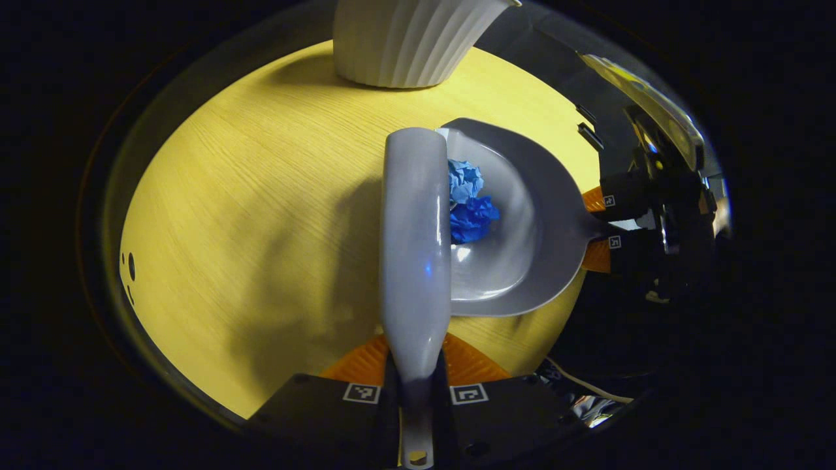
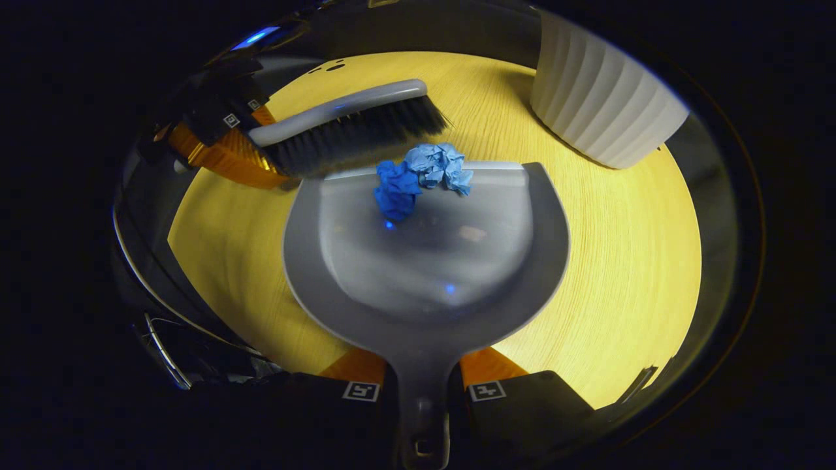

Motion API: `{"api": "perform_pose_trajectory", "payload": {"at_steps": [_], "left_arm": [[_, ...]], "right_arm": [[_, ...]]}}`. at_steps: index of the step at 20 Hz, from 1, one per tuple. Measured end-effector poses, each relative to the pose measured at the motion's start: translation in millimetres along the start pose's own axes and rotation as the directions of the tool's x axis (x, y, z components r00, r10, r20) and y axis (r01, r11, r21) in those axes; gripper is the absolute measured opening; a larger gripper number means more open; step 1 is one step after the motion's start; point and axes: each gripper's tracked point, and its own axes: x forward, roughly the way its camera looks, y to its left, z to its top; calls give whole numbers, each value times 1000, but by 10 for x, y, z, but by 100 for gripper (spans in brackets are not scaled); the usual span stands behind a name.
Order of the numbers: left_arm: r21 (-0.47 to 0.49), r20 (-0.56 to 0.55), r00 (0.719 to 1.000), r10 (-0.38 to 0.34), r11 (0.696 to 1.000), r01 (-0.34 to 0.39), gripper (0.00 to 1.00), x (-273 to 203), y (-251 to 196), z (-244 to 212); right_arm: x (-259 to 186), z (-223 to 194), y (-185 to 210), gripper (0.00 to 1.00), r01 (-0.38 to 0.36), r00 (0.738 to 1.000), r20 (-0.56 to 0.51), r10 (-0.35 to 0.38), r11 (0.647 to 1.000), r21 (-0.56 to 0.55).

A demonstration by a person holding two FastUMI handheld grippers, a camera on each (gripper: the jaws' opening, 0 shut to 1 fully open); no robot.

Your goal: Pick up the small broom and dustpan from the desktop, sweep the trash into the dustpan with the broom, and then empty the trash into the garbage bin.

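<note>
Two crumpled wads of blue paper trash [image 2: 421, 176] sit just inside the front lip of a grey dustpan [image 2: 424, 274], which rests flat on a yellow wooden desktop [image 2: 620, 261]. One wad is paler, the other a deeper blue, and they touch each other.

A small grey broom [image 2: 346, 124] with dark bristles stands just beyond the lip, its bristles close behind the paper. The step in hand appears to be the sweep itself, nearly complete. To finish it well, the broom likely needs one more short stroke toward the pan's handle, pushing the wads deep into the bowl, while the dustpan's lip stays pressed to the desktop so nothing slips under.

The left gripper [image 1: 416, 375] is clenched on the broom's handle, one finger on each side. In the right gripper view, the right gripper [image 2: 423, 388] likewise grasps the dustpan's handle, its fingers closed against both sides.

A white ribbed garbage bin [image 2: 604, 111] stands on the desktop near the dustpan, beyond its front right corner, apart from it.
</note>
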Motion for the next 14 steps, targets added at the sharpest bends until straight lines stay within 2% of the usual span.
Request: {"api": "perform_pose_trajectory", "payload": {"at_steps": [1,3,6,8,9,13,14], "left_arm": [[-22,22,1000,20,1000,-20,24,-76,40,-21],[-75,74,995,68,995,-62,24,-189,119,-92],[-195,125,982,141,974,-115,24,-417,293,-358],[-273,154,974,167,954,-121,24,-533,416,-589],[-307,169,969,180,944,-122,21,-586,481,-685],[-434,203,960,192,897,-88,27,-475,548,-1123],[-463,204,961,187,883,-74,24,-412,513,-1156]], "right_arm": [[4,1,-1,35,3,1000,13,-3,1000,4],[7,5,36,34,-1,1000,29,1,1000,21],[-9,-6,47,35,-1,1000,30,0,999,42],[-8,-6,59,35,-11,1000,17,10,999,34],[-33,-9,3,35,-3,1000,10,3,1000,25],[-183,118,66,35,37,999,15,-38,997,74],[-212,179,112,35,48,999,20,-50,995,85]]}}
